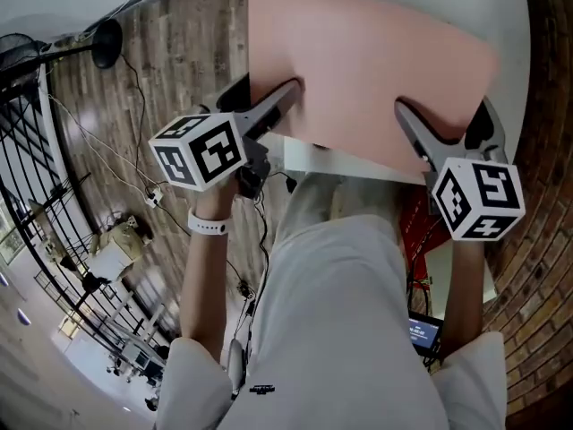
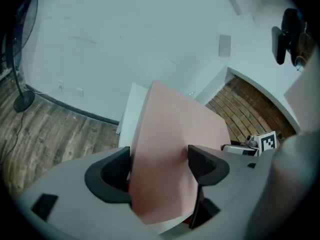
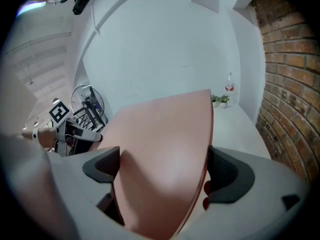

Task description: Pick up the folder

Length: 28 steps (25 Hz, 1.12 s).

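Note:
A pink folder is held up above the white table, gripped along its near edge from both sides. My left gripper is shut on the folder's near left edge, and the folder fills the space between its jaws. My right gripper is shut on the near right edge, where the folder bows between its pads. The folder's underside is hidden in the head view.
A brick wall runs along the right of the table. Wooden floor with cables and a black fan stand lies to the left. Small plants and a bottle stand at the table's far end. A red thing sits under the table.

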Motion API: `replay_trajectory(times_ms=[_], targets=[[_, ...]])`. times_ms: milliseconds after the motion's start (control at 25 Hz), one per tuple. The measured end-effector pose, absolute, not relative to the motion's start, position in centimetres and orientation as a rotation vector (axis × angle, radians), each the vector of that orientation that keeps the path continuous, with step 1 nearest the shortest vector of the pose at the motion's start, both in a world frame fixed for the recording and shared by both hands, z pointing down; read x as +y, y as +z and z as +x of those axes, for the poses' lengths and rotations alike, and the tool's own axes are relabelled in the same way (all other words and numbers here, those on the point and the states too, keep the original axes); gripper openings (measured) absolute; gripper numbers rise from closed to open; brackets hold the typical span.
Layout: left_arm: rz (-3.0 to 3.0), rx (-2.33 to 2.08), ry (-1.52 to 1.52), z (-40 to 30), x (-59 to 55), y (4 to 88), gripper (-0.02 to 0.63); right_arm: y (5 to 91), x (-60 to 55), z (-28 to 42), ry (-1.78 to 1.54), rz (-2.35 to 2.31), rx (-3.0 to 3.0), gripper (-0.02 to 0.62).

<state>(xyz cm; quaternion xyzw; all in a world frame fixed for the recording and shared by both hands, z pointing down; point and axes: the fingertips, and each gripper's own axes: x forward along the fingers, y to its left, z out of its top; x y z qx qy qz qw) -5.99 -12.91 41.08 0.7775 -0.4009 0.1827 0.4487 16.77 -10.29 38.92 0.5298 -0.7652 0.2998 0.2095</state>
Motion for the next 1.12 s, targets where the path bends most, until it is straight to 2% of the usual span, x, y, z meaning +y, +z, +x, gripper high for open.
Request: replay_trajectory(times_ms=[560, 1120], targets=[[2.005, -1.189, 0.227, -8.4, -9.1, 32.1, 0.368, 29.4, -9.6, 14.5, 0.567, 1.418, -2.317, 0.546], [2.101, -1.269, 0.098, -9.9, -5.8, 26.7, 0.368, 23.6, -6.9, 13.0, 0.386, 1.454, -2.427, 0.546]])
